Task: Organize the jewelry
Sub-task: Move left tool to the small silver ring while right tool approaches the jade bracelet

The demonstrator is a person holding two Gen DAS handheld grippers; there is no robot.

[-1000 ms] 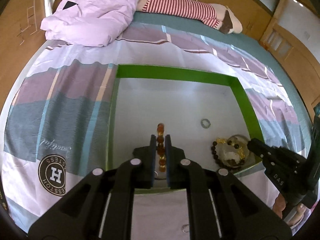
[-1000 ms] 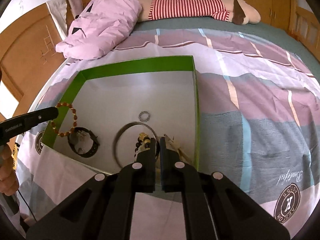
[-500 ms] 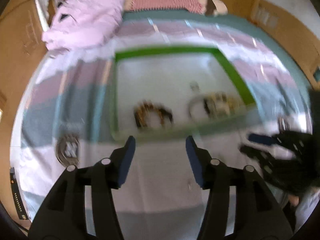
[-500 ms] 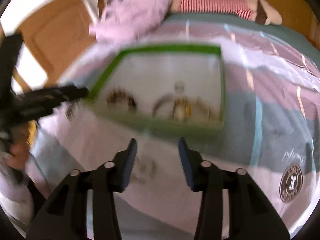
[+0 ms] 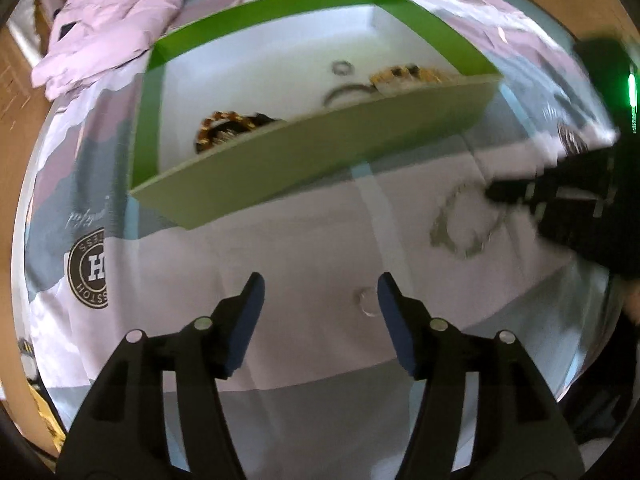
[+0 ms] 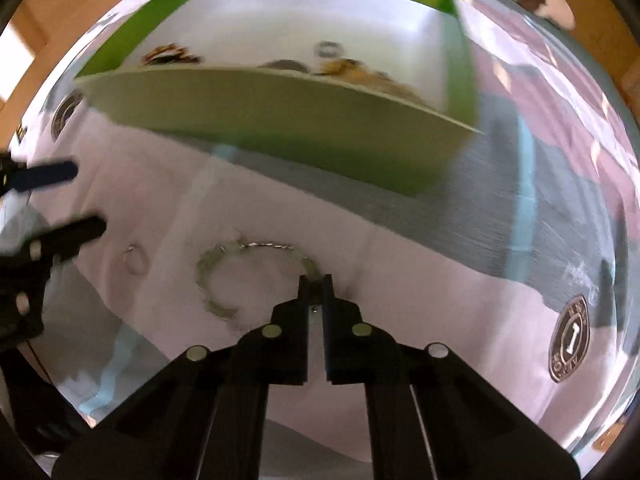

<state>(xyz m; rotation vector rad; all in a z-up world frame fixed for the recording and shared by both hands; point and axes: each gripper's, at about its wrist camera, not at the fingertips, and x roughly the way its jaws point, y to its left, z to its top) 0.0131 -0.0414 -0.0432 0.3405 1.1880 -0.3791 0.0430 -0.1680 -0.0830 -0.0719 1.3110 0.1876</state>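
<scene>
A green box (image 5: 320, 148) with a white floor stands on the bed; inside lie an amber bead bracelet (image 5: 218, 124), a yellow bead bracelet (image 5: 404, 74) and a small ring (image 5: 342, 67). In front of it, on the sheet, lies a silver chain bracelet (image 6: 268, 245) (image 5: 464, 224). My right gripper (image 6: 316, 280) (image 5: 496, 192) is shut on the chain's right end. My left gripper (image 5: 320, 284) (image 6: 72, 200) hangs over the sheet, its jaws opening with nothing between the pads. A small clear ring (image 5: 368, 302) (image 6: 134, 258) rests on the sheet just inside its right finger.
The box's front wall (image 6: 280, 120) rises just beyond both grippers. A pink duvet (image 5: 116, 20) is bunched at the far left of the bed, a plush toy's foot (image 6: 552, 0) at the far right. The patchwork sheet carries a round logo (image 5: 90, 268). Wooden furniture surrounds the bed.
Both grippers moved from over the box down to the sheet in front of it. The left one let go of the amber bracelet, now in the box. The right one opened, then shut on the chain.
</scene>
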